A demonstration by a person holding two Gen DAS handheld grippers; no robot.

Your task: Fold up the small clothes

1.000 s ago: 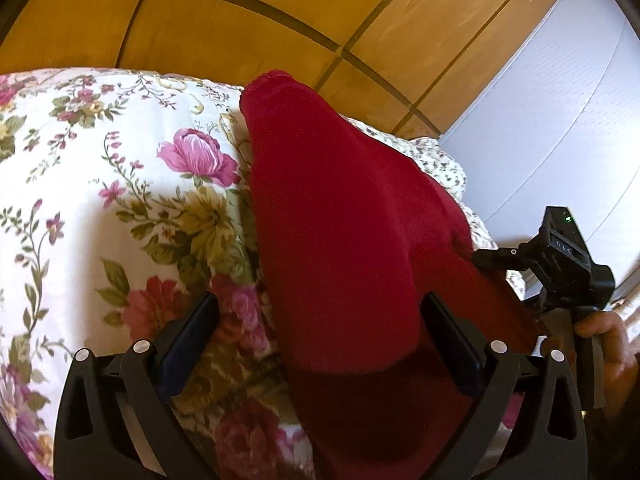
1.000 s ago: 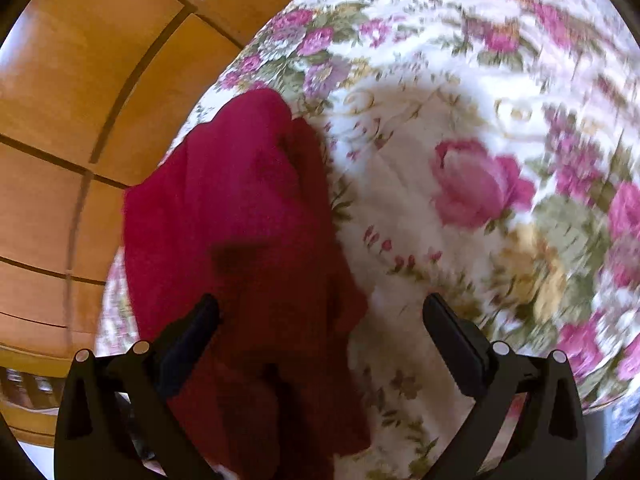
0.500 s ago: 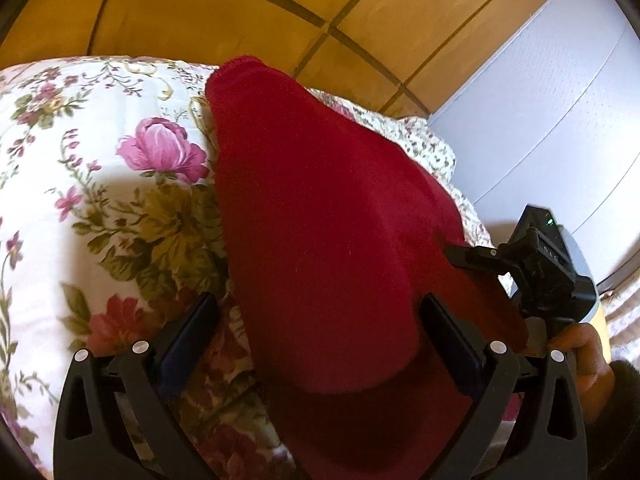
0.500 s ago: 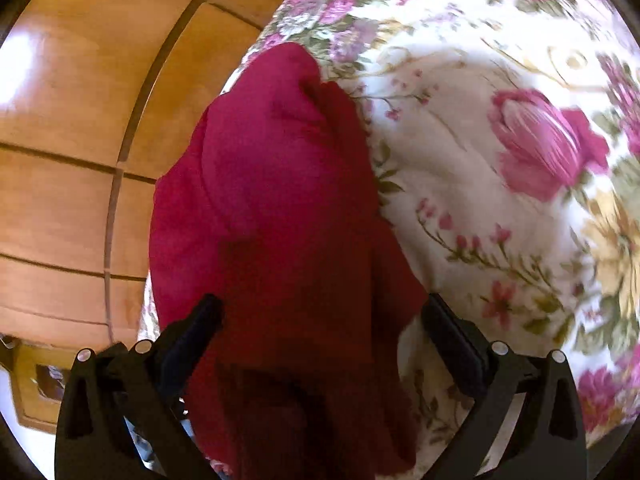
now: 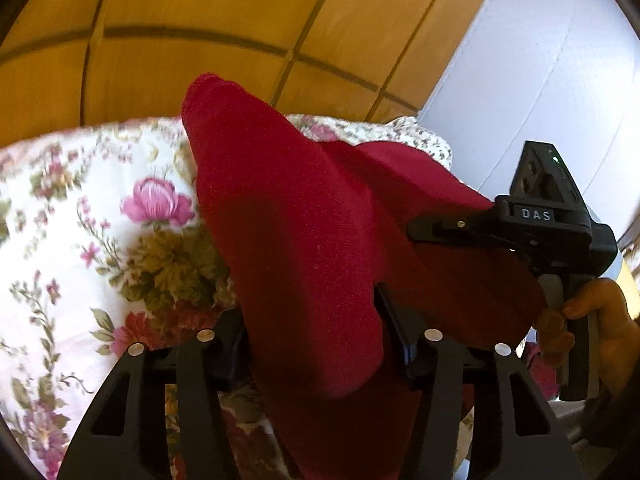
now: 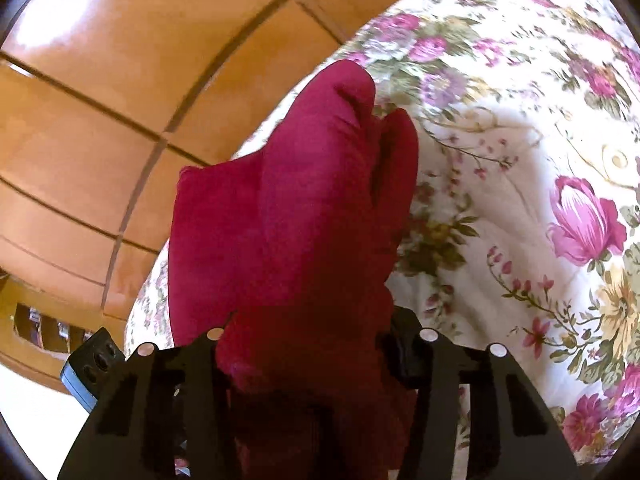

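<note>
A dark red knitted garment (image 5: pixel 288 216) lies on a floral bedspread (image 5: pixel 80 240), its far end near the bed's edge. My left gripper (image 5: pixel 316 344) is shut on the garment's near edge, the cloth bunched between the jaws. In the right wrist view the same red garment (image 6: pixel 304 216) runs up the middle, and my right gripper (image 6: pixel 308 344) is shut on its near edge too. The right gripper also shows in the left wrist view (image 5: pixel 424 229), at the garment's right side, held by a hand (image 5: pixel 592 320).
A wooden panelled headboard (image 5: pixel 200 40) stands behind the bed. A pale grey wall (image 5: pixel 560 60) is at the right in the left wrist view. The bedspread (image 6: pixel 520 160) spreads to the right of the garment in the right wrist view.
Both grippers were open around the garment's near edge. Both have now closed on the cloth, and the garment is bunched and raised a little.
</note>
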